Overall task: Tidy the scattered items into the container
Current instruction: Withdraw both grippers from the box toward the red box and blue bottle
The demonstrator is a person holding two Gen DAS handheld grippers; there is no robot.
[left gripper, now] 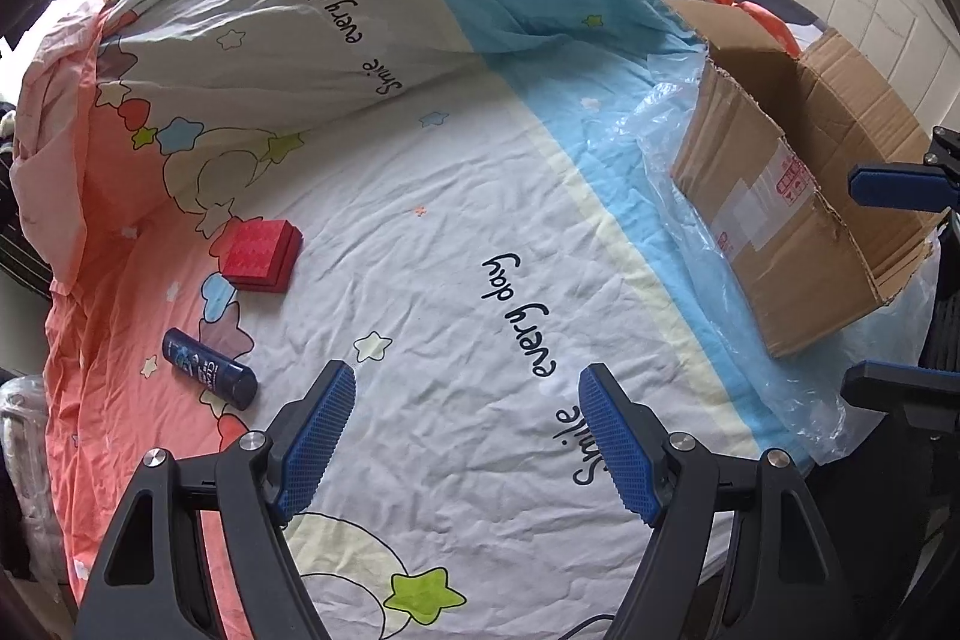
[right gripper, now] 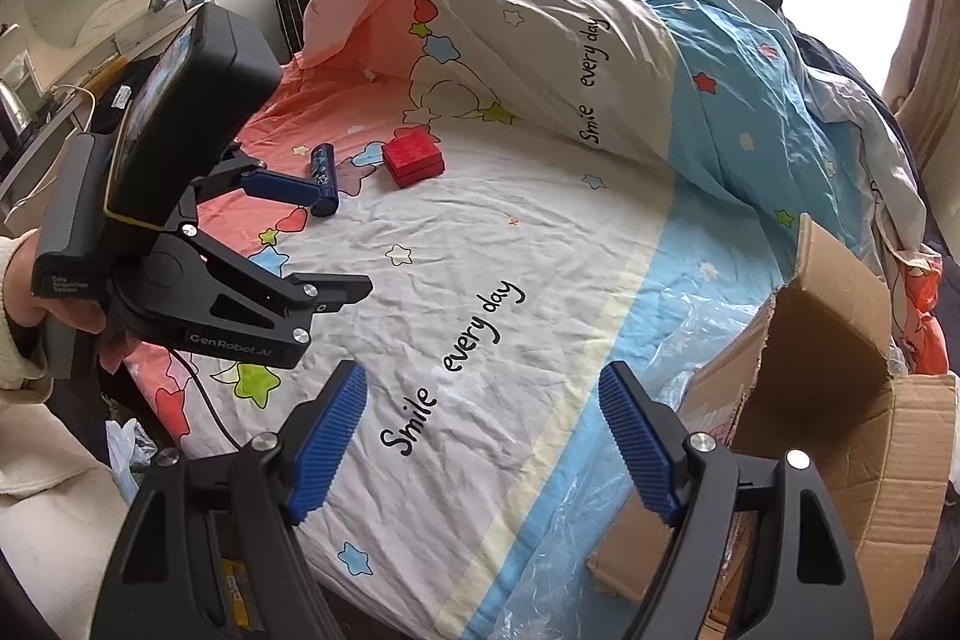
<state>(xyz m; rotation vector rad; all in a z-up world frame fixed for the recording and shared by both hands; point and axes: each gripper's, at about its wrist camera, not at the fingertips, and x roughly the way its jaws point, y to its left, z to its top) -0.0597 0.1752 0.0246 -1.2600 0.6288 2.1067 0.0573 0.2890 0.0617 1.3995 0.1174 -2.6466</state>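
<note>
The bed (left gripper: 456, 244) carries a wrinkled cotton sheet printed with stars. One corrugated cardboard box (left gripper: 798, 196), flaps up, sits on clear crinkled plastic film (left gripper: 678, 142). Well apart from the box lie one square red case (left gripper: 262, 256) and, near it, one dark blue cylindrical bottle (left gripper: 209, 369). Left gripper (left gripper: 465, 436) and right gripper (right gripper: 483, 445): jaws wide apart, holding nothing.

A closed red box (left gripper: 262, 256) and a dark blue tube (left gripper: 210, 369), lying flat, are seen lower left; an open cardboard box (left gripper: 798, 184) at right.
</note>
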